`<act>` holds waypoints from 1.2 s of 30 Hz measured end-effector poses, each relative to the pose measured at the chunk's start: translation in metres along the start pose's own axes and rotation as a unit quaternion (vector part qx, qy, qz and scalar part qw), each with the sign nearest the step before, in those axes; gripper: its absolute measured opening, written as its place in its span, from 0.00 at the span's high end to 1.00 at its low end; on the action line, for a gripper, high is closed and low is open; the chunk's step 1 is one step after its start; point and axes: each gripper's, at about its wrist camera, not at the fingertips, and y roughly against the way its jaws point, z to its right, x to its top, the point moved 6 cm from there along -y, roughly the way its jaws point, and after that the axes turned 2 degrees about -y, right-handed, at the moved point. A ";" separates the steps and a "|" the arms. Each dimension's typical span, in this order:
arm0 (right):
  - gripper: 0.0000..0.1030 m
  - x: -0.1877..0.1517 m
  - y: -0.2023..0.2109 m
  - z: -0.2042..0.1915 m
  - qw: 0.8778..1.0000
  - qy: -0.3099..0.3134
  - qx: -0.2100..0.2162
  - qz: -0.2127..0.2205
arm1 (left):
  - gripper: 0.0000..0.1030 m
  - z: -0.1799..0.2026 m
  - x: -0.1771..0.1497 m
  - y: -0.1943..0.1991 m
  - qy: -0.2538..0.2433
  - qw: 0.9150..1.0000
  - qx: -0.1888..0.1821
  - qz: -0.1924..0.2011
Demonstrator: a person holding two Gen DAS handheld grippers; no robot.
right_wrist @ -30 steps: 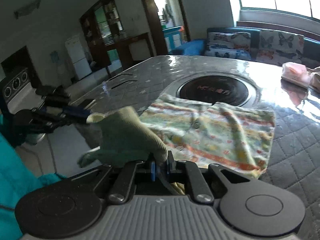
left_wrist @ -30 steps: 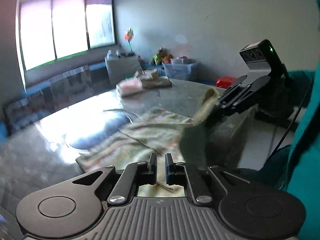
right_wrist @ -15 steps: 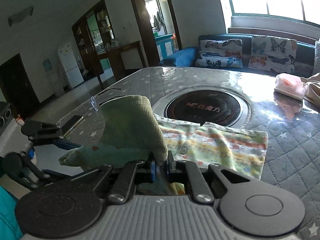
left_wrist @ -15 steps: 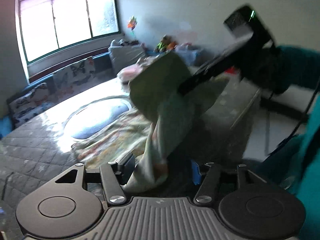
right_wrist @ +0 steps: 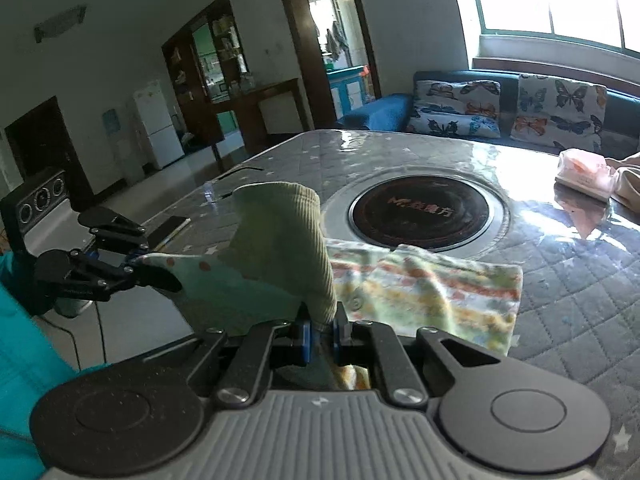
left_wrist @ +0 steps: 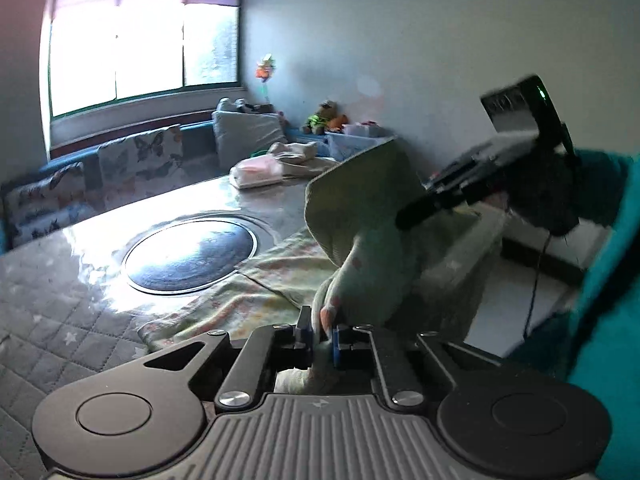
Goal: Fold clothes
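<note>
Green ribbed cloth of the garment point(right_wrist: 280, 248) hung lifted between both claws, its striped rest lying on the quilted surface point(right_wrist: 580, 280) ahead of them. Left claw point(left_wrist: 321, 334) was clamped on one dotted edge. Right claw point(right_wrist: 321, 330) was pinched tight on the cuff, just beyond the burner point(right_wrist: 424, 212).
</note>
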 end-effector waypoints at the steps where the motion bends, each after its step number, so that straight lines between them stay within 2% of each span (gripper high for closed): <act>1: 0.92 0.005 -0.005 0.004 1.000 0.003 -0.001 -0.001 | 0.91 -0.006 0.002 -0.003 0.008 1.000 0.003 0.002; 7: 0.92 0.035 -0.039 0.029 1.000 0.019 -0.007 -0.011 | 0.91 -0.047 0.012 -0.021 0.045 0.998 0.032 0.003; 12: 0.92 0.057 -0.086 0.053 0.999 0.037 -0.011 -0.035 | 0.91 -0.092 0.009 -0.044 0.091 0.994 0.058 -0.012; 17: 0.91 0.058 -0.130 0.079 0.998 0.013 -0.022 -0.051 | 0.91 -0.126 -0.001 -0.075 0.126 0.989 0.073 -0.033; 18: 0.91 0.056 -0.137 0.083 0.998 0.004 -0.025 -0.053 | 0.91 -0.131 -0.003 -0.082 0.133 0.988 0.075 -0.037; 20: 0.82 0.051 -0.147 0.091 0.998 -0.015 -0.037 -0.053 | 0.91 -0.138 -0.009 -0.091 0.146 0.985 0.077 -0.048; 23: 0.76 0.043 -0.141 0.101 0.997 -0.032 -0.064 -0.037 | 0.90 -0.145 -0.022 -0.100 0.163 0.981 0.082 -0.067; 26: 0.68 0.036 -0.120 0.108 0.995 -0.048 -0.085 -0.014 | 0.90 -0.146 -0.030 -0.100 0.175 0.978 0.082 -0.071; 31: 0.68 0.014 -0.083 0.113 0.989 -0.064 -0.129 0.023 | 0.90 -0.148 -0.028 -0.101 0.190 0.975 0.091 -0.065; 36: 0.68 -0.008 -0.076 0.116 0.987 -0.101 -0.120 0.030 | 0.90 -0.151 -0.028 -0.103 0.194 0.974 0.098 -0.070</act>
